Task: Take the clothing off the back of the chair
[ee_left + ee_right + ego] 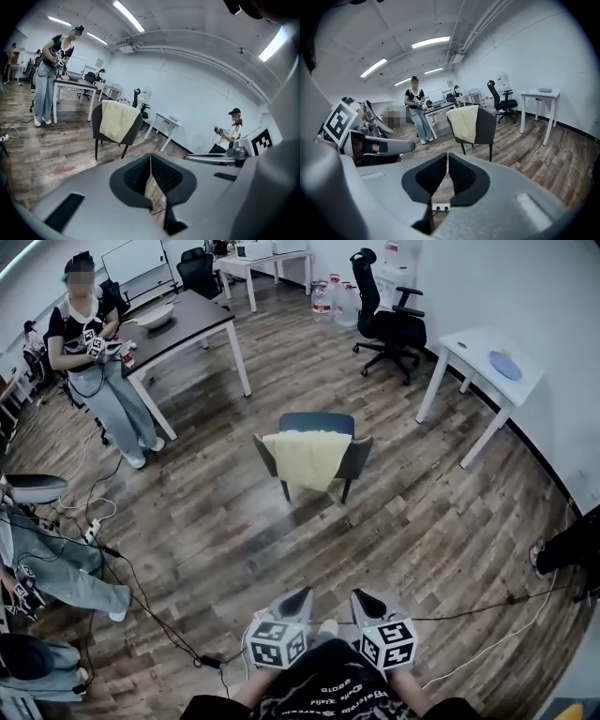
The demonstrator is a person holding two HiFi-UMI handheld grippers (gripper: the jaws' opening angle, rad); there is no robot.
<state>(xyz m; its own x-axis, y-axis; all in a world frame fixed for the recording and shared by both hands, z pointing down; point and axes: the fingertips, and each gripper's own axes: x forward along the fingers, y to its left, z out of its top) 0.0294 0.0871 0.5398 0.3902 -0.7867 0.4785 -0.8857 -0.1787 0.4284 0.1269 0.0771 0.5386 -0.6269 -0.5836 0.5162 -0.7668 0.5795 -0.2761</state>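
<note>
Pale yellow clothing [306, 457] is draped over the back of the dark chair [317, 422], mid-floor, well apart from both grippers. Left gripper [296, 600] & right gripper [366, 600] are clenched w/ nothing btwn the jaws. Step in hand is prob. the approach: get close, open early, pinch the top edge, and lift up rather than drag, as the chair could tip.

We see an office-like lab: white-legged worktops [202, 315], a black swivel chair [389, 324], a whiteboard [133, 259], large water bottles [333, 298], ceiling strip lights [431, 42], and cables [120, 559] trailing across plank flooring [422, 521]
</note>
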